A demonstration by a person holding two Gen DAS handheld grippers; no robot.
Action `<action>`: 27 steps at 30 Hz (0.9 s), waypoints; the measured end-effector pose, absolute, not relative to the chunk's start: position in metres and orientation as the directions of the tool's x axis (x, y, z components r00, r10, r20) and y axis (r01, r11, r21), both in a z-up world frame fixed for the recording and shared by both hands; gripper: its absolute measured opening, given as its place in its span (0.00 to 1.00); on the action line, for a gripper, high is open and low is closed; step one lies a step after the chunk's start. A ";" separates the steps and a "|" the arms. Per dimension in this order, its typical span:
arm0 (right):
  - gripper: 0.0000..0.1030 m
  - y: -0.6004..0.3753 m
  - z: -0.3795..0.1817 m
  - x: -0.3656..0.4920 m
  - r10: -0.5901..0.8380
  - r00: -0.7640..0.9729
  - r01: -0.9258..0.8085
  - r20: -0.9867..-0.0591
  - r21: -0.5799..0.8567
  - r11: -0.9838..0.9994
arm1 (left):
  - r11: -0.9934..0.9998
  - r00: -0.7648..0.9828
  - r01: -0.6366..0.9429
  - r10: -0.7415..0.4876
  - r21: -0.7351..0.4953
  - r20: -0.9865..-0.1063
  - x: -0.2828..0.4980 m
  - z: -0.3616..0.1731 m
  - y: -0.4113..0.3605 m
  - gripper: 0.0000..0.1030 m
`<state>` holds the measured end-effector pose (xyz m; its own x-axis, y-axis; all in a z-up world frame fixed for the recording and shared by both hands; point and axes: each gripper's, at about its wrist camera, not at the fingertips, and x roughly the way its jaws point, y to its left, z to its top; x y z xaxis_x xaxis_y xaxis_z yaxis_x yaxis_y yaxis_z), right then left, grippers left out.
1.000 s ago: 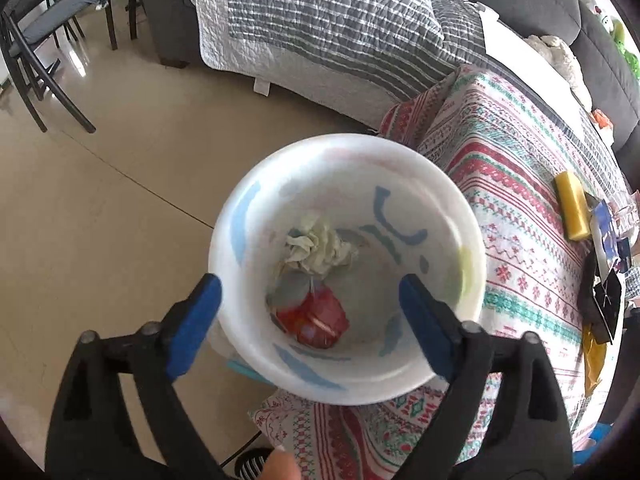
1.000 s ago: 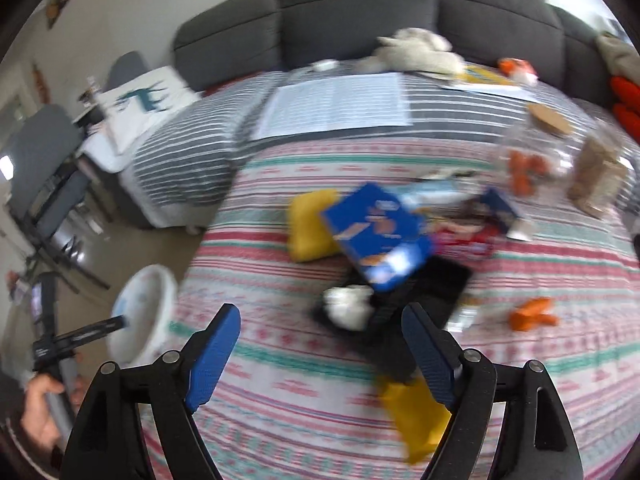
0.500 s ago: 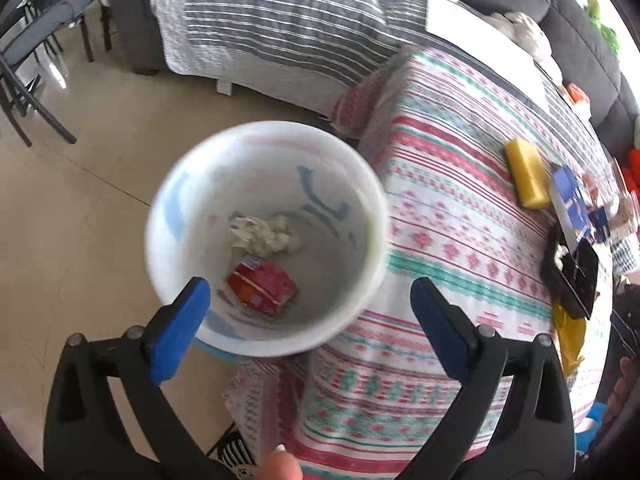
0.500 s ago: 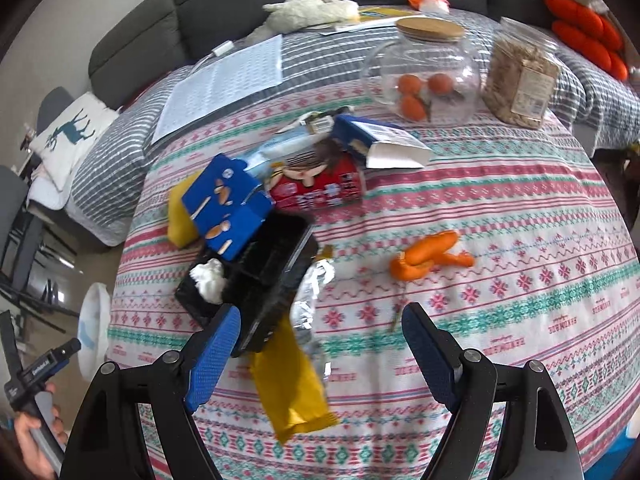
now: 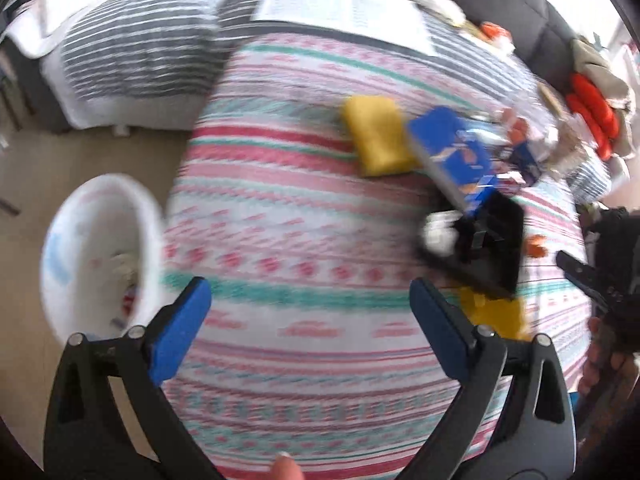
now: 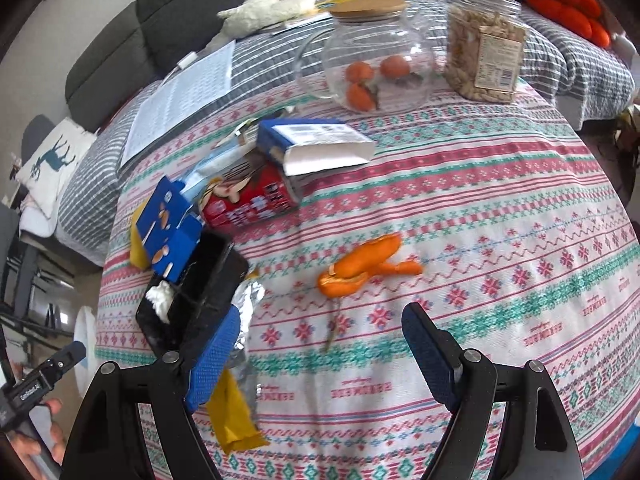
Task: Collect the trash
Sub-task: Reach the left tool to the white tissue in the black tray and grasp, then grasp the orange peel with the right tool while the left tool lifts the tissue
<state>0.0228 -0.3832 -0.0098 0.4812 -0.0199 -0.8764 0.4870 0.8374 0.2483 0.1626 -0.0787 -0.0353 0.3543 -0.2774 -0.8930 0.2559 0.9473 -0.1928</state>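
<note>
A white trash bin [image 5: 100,256] stands on the floor left of the table, with crumpled paper and a red wrapper inside. My left gripper [image 5: 308,312] is open and empty over the table's left part. My right gripper [image 6: 320,340] is open and empty, just short of an orange peel [image 6: 360,268]. Other litter lies on the patterned cloth: a black tray [image 6: 196,304] with a white tissue [image 6: 160,300], a blue carton [image 6: 168,232], a red box [image 6: 248,204], an open blue-and-white box [image 6: 316,144], foil [image 6: 248,304] and a yellow wrapper [image 6: 232,416].
A glass jar of oranges [image 6: 368,56] and a jar of nuts [image 6: 484,56] stand at the table's far side. A striped couch [image 6: 260,60] with papers and a plush toy lies behind. A yellow sponge [image 5: 376,136] sits on the cloth.
My left gripper swung right, from above the bin to over the table. My right gripper moved right and closer to the orange peel. Both stayed open.
</note>
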 end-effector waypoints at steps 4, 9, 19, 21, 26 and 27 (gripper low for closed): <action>0.82 -0.397 -0.011 0.019 -0.022 0.477 0.502 -0.878 0.252 0.828 | 0.911 0.323 0.319 -0.365 -0.263 -0.873 0.169 -0.032 -0.115 0.65; 0.82 -0.412 -0.016 0.015 -0.024 0.474 0.513 -0.880 0.253 0.820 | 0.879 0.257 0.378 -0.403 -0.292 -0.878 0.173 -0.042 -0.155 0.33; 0.82 -0.439 -0.028 0.008 -0.030 0.450 0.532 -0.893 0.241 0.812 | 0.895 0.206 0.373 -0.336 -0.244 -0.919 0.183 -0.072 -0.191 0.31; 0.82 -0.443 -0.029 0.008 -0.030 0.449 0.536 -0.893 0.242 0.809 | 0.904 0.202 0.373 -0.301 -0.211 -0.932 0.184 -0.080 -0.194 0.31; 0.82 -0.448 -0.030 0.007 -0.022 0.451 0.539 -0.892 0.252 0.804 | 0.910 0.211 0.361 -0.295 -0.206 -0.932 0.186 -0.083 -0.198 0.29; 0.82 -0.448 -0.029 0.007 -0.022 0.453 0.537 -0.891 0.253 0.805 | 0.909 0.214 0.364 -0.293 -0.202 -0.932 0.186 -0.083 -0.198 0.27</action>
